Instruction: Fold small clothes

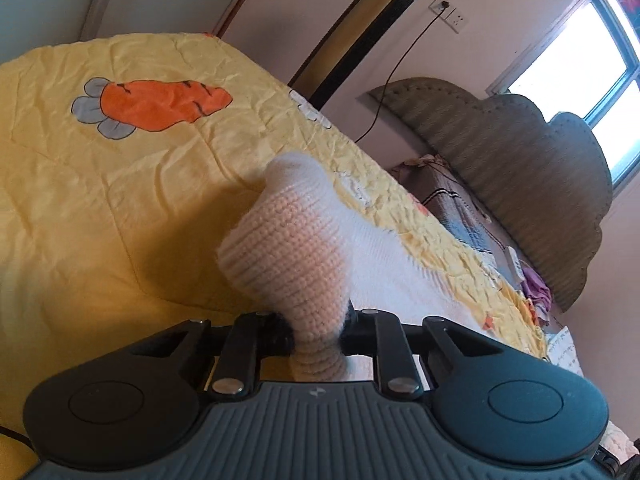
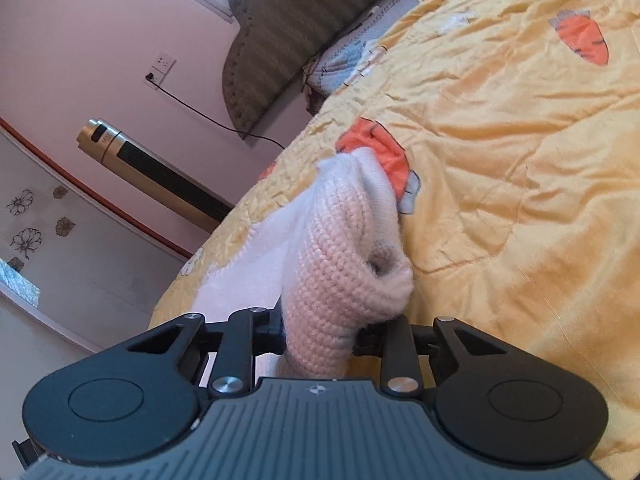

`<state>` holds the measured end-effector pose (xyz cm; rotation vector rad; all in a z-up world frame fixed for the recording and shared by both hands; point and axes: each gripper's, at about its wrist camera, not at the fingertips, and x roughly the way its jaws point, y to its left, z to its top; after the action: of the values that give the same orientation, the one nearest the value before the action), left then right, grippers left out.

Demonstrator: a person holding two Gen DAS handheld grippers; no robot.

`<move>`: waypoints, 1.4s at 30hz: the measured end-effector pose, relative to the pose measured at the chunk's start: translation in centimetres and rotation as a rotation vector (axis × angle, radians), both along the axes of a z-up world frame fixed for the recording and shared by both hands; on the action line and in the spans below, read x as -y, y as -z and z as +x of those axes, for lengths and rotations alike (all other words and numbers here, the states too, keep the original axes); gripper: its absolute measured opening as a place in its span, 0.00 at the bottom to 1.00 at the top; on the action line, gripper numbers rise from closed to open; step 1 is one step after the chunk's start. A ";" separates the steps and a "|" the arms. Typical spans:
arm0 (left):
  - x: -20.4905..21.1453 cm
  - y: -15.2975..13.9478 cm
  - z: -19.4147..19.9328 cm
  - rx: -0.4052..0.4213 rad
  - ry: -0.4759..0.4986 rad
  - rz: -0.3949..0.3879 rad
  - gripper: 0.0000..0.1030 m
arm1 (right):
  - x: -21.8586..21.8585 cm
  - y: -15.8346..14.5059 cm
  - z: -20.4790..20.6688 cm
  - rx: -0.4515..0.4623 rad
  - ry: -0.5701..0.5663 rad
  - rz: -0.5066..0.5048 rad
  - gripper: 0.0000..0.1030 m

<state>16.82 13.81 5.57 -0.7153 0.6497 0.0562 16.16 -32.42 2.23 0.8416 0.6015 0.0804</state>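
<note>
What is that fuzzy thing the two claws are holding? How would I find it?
Look at the bed's big yellow quilt with orange carrots. Lifted above it is a small knitted garment, pinched by the left claw and right claw. It alone is woolly, pale pink and white.

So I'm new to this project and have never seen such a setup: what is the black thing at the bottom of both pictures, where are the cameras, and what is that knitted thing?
There is no robot here. A person holds a two-finger gripper in each hand, and each one carries a wide-angle camera that looks forward along its fingers. The black linkage at the bottom of each picture is that gripper itself. One picture comes from the left gripper, the other from the right gripper. Both are shut on the same small pink and white knitted garment, each pinching a pink part, with the garment's white part trailing down onto the bed. The bed is covered by a crinkled yellow quilt with orange carrots. Behind it are a grey padded headboard and a tall gold and black tower fan.
</note>
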 end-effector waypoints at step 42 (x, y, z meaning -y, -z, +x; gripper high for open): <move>3.7 1.9 5.6 -0.144 0.313 0.603 0.19 | -0.4 -0.8 3.0 -0.088 -0.362 -0.619 0.16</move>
<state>22.40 10.10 3.65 -0.0245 0.8254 0.0131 19.18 -32.06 3.04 0.1323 0.8015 0.1754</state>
